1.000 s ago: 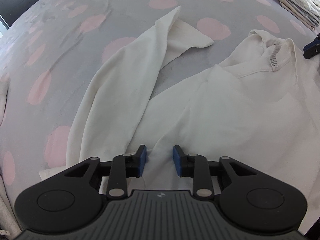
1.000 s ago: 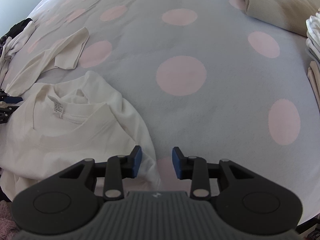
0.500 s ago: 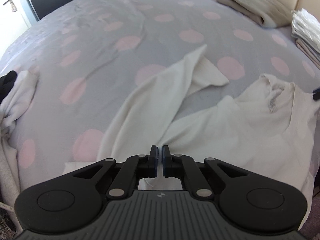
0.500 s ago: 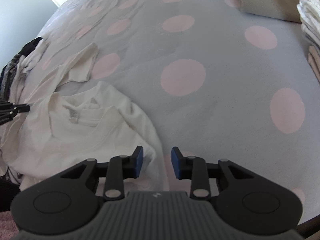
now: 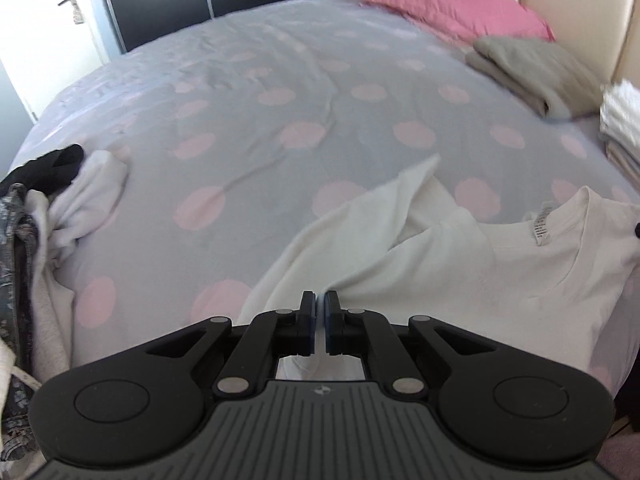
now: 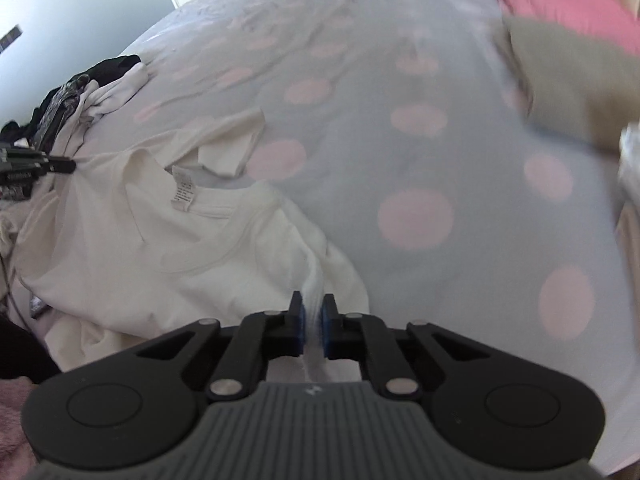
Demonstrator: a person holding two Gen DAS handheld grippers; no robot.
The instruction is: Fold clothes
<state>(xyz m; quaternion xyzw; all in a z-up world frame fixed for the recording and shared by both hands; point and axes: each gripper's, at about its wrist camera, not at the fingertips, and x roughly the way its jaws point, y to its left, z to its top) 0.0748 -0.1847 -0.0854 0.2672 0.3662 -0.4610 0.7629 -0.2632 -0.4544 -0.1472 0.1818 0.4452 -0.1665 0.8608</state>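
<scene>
A cream long-sleeved top (image 5: 460,264) lies at the near edge of the bed, collar and label up, one sleeve (image 5: 384,208) stretched away over the spotted cover. My left gripper (image 5: 319,312) is shut on the top's left shoulder area and lifts it. My right gripper (image 6: 311,320) is shut on a pinch of the top's (image 6: 160,256) right side. The left gripper (image 6: 48,166) shows at the left edge of the right wrist view, holding the fabric taut.
The grey bedcover (image 5: 280,128) has pink dots. A heap of unfolded clothes (image 5: 52,192) lies at the left edge. A folded beige garment (image 5: 536,72), a pink pillow (image 5: 448,8) and a stack of folded whites (image 5: 620,120) sit at the far right.
Both grippers closed on the top, the left first, then the right. Both have risen and tilted up, lifting the top's near part off the bed.
</scene>
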